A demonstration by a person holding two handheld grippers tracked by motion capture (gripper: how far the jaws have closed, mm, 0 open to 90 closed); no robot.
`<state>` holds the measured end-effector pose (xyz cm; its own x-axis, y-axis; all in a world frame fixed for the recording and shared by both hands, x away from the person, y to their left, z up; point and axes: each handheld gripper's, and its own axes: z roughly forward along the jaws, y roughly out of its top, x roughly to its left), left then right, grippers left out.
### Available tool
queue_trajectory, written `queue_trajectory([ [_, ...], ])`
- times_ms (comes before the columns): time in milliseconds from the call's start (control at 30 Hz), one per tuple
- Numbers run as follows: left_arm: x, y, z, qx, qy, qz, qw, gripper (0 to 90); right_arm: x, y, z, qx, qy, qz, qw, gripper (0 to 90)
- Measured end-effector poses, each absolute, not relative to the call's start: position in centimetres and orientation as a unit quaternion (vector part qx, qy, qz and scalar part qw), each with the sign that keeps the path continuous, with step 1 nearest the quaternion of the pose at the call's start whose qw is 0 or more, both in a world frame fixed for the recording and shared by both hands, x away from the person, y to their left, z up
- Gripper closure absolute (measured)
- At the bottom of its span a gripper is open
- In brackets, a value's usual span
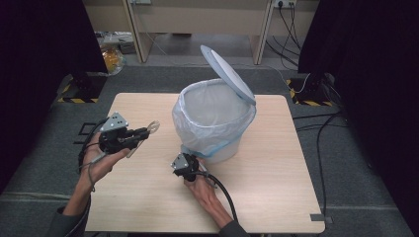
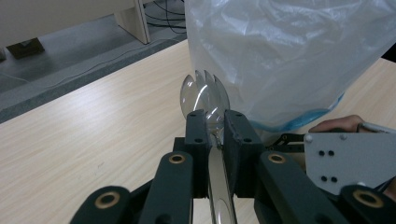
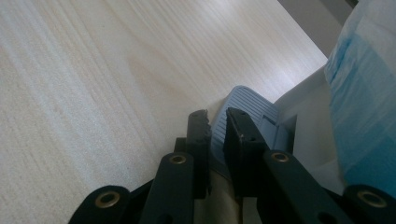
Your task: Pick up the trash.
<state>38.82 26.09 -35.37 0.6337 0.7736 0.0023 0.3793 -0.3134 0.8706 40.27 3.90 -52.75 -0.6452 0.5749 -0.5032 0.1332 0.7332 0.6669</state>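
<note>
Left gripper [image 1: 141, 133], mid-left of high view, jaws clamped on clear plastic spork [image 2: 205, 95] above worktop [image 1: 148, 197]; right gripper [image 1: 184, 165], jaws nearly closed, presses pedal [image 3: 243, 105], pedal bin [image 1: 217, 116] lid [image 1: 227, 74] up; drop-in remains.
</note>
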Motion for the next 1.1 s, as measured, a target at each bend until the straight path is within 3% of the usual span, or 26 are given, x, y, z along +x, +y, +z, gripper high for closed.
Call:
queue_trajectory([
  [1100, 40.7, 22.7, -30.1, 0.781, 0.333, 0.227, 0.478, 79.9, 40.3, 3.9, -52.8, 0.204, 0.856, 0.301, 0.368, 79.8],
])
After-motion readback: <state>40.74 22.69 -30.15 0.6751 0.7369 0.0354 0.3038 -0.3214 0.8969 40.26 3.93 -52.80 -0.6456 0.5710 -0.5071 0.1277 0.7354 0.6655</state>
